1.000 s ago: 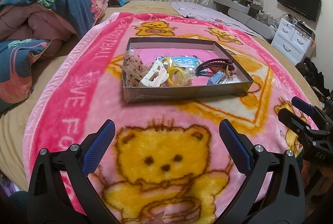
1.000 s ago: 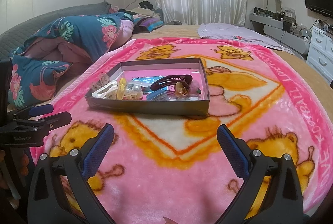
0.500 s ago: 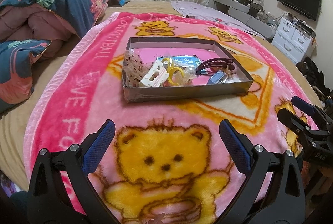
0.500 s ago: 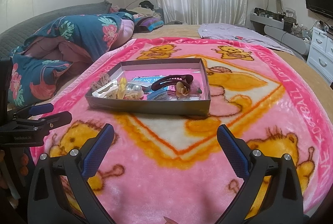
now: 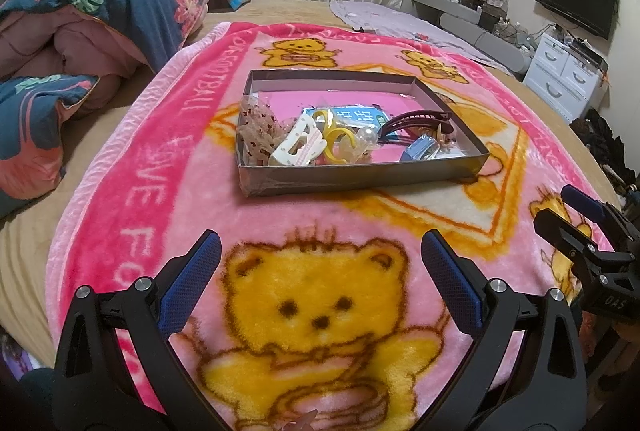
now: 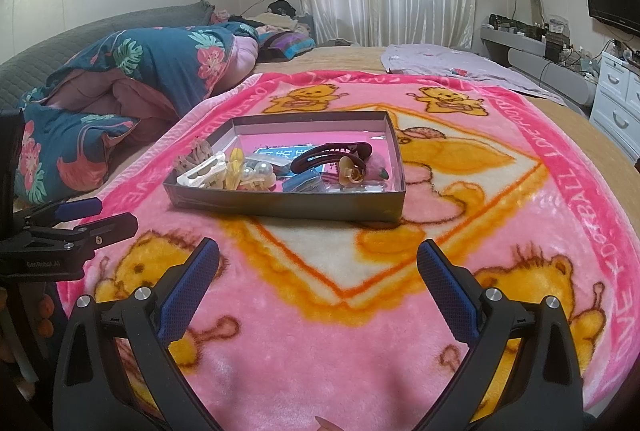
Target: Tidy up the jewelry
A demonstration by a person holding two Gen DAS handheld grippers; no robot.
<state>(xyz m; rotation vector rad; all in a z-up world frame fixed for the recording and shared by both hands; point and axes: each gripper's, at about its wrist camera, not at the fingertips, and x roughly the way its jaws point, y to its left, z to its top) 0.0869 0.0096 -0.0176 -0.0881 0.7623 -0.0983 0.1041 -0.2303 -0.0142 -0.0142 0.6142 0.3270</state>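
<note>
A shallow grey cardboard tray (image 5: 360, 177) sits flat in the middle of a pink fleece blanket printed with yellow bears (image 5: 316, 315), spread over the bed so small pieces have a soft, level place to lie. All the jewellery and hair things lie inside it, bunched toward the near wall: a white plastic claw clip (image 5: 298, 147), a yellow plastic clip (image 5: 340, 145), a long dark maroon barrette (image 6: 330, 155), some pearly beads (image 6: 256, 173) and a small blue piece (image 5: 420, 149), with the pink floor of the far half left bare. Nothing lies loose on the blanket that I can see. The left tool (image 5: 320, 271) and the right tool (image 6: 318, 271) both hang short of the tray, fingers spread wide and holding nothing, pointed at it side by side. That heap could be things waiting to be sorted, or things already gathered in; I can't judge which.
</note>
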